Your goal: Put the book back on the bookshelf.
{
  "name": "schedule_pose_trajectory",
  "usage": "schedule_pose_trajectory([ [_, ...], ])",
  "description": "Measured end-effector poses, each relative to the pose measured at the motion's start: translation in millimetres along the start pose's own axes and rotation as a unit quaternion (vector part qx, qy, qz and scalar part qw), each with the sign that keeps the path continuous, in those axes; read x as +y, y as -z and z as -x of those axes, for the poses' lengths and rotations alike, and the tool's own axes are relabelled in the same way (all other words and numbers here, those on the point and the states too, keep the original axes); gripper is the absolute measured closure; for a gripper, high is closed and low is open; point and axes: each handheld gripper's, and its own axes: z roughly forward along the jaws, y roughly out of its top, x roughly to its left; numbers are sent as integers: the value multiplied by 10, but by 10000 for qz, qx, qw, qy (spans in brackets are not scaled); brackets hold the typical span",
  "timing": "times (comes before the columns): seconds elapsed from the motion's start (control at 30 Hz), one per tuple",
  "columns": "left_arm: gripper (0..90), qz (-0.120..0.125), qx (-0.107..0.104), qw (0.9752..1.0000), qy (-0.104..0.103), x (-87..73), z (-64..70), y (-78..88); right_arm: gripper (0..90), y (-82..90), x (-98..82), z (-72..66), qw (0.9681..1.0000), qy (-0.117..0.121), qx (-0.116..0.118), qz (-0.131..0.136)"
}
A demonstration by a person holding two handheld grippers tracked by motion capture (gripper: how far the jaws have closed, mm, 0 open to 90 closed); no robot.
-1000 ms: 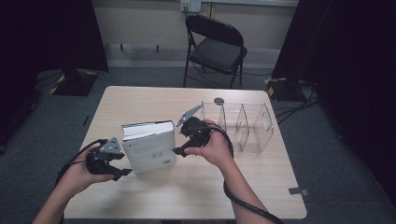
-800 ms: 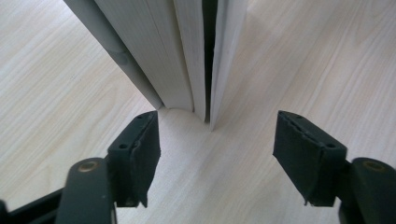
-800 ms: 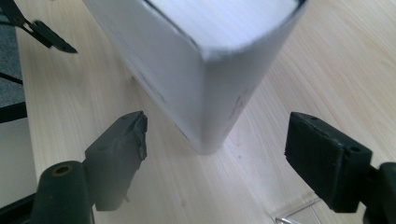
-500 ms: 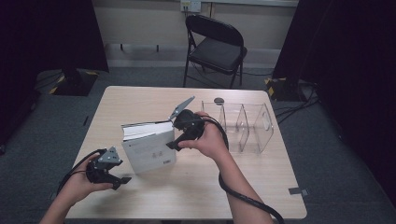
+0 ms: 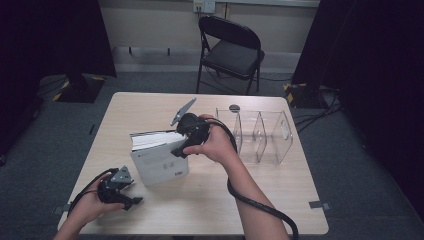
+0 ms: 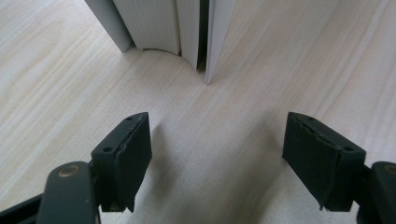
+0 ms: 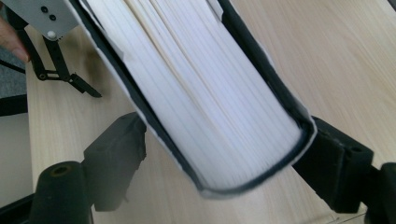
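A thick grey-covered book (image 5: 160, 162) stands on edge on the wooden table (image 5: 280, 200), left of centre and slightly tilted. My right gripper (image 5: 178, 147) is at its upper right corner, shut on the book. In the right gripper view the white page block (image 7: 196, 93) sits between the two pads, and the right gripper (image 7: 226, 140) straddles the covers. My left gripper (image 5: 133, 194) rests low near the table's front left, apart from the book and open. In the left gripper view the left gripper (image 6: 217, 154) has bare wood between its pads and the book's bottom edge (image 6: 159, 23) ahead.
A clear plastic divider rack (image 5: 260, 135) stands on the table right of my right hand. A small black disc (image 5: 234, 107) lies behind it. A black folding chair (image 5: 232, 50) stands beyond the far edge. A cable (image 5: 260, 205) trails along the right forearm.
The left gripper has drawn back from the book toward the front left edge. The right gripper has shifted left over the book's upper corner and holds it alone.
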Motion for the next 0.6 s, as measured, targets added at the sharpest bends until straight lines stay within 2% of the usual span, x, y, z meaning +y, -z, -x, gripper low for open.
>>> schedule_pose_trajectory([
  [0.07, 215, 177, -9, 9998, 72, -17, 4, -23, 194, -18, 22, 8, 10000, 64, 33, -60],
  [0.1, 212, 174, -11, 9998, 45, -19, 1, -20, 194, -32, 40, 14, 9999, 119, 51, -111],
  [0.17, 196, 318, 13, 9995, -23, -38, -4, -37, 195, -45, 62, 12, 9997, 153, 68, -156],
  [0.27, 168, 470, -74, 9989, 28, -64, -16, -64, 206, -70, 93, 0, 9994, 238, 188, -163],
  [0.33, 153, 567, -106, 9983, 56, -81, -25, -77, 231, -96, 116, -18, 9988, 311, 263, -260],
  [0.43, 152, 620, -93, 9980, 68, -92, -27, -77, 260, -128, 147, -55, 9982, 405, 177, -402],
  [0.5, 153, 648, -97, 9978, 89, -92, -23, -80, 274, -123, 169, -52, 9977, 424, 217, -487],
  [0.53, 153, 595, -89, 9982, 9, -90, -33, -76, 278, -122, 176, -51, 9973, 473, 196, -521],
  [0.6, 153, 627, -99, 9980, 11, -92, -33, -81, 300, -117, 197, -67, 9965, 464, 200, -673],
])
